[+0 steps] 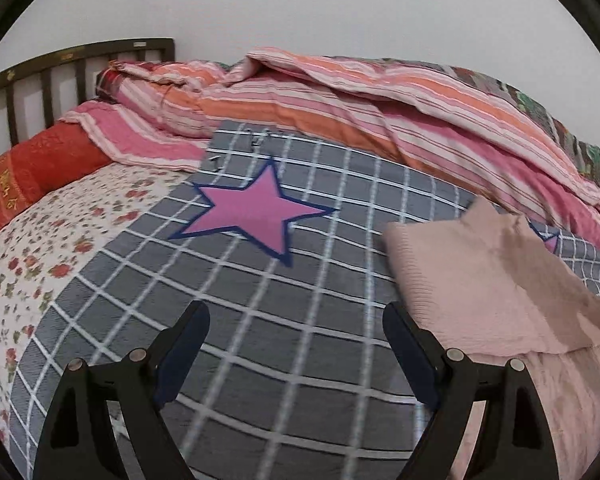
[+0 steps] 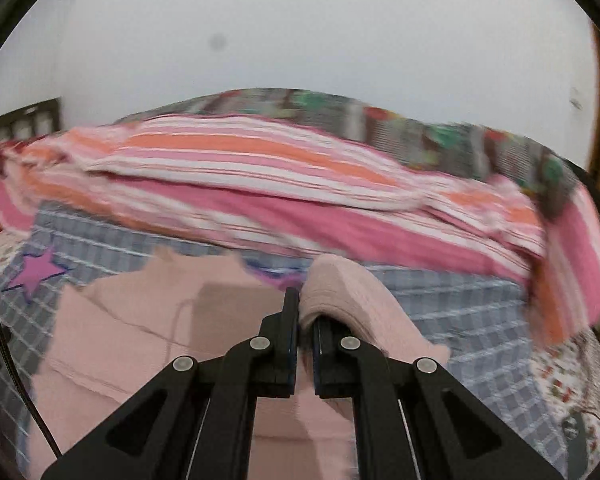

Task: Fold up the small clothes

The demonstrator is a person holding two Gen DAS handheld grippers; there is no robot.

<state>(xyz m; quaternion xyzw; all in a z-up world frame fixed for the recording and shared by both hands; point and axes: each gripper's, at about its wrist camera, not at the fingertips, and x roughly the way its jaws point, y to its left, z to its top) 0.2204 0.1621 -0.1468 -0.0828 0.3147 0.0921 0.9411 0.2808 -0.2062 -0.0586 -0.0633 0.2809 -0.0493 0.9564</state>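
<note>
Right wrist view: the right gripper [image 2: 305, 312] sits at the centre of the frame with its two black fingers pressed nearly together, pinching a raised fold of a pale pink garment [image 2: 140, 332] — the cloth arches up and over the right finger toward 1 o'clock. From there the garment spreads flat toward 9 o'clock and down toward 6 o'clock, lying on a grey blanket [image 2: 460, 312] crossed by white grid lines. A pink star with a dark outline [image 2: 36, 270] is printed on the blanket at 9 o'clock. Beyond it, at 12 o'clock, a rumpled quilt striped in pink, orange and white [image 2: 260, 168] is heaped along a plain white wall [image 2: 300, 32]; this view is blurred. Left wrist view: the left gripper [image 1: 296, 340] at 6 o'clock has its fingers spread wide apart with nothing between them, only grey grid blanket showing in the gap. The pink garment lies at 3 to 4 o'clock, just beside the right finger — whether it touches cannot be told. A larger pink star [image 1: 252, 210] sits at the centre. A floral sheet [image 1: 40, 260] shows at 8 o'clock, a red pillow [image 1: 40, 172] at 9 o'clock, and a dark slatted headboard [image 1: 60, 76] at 10 o'clock.
</note>
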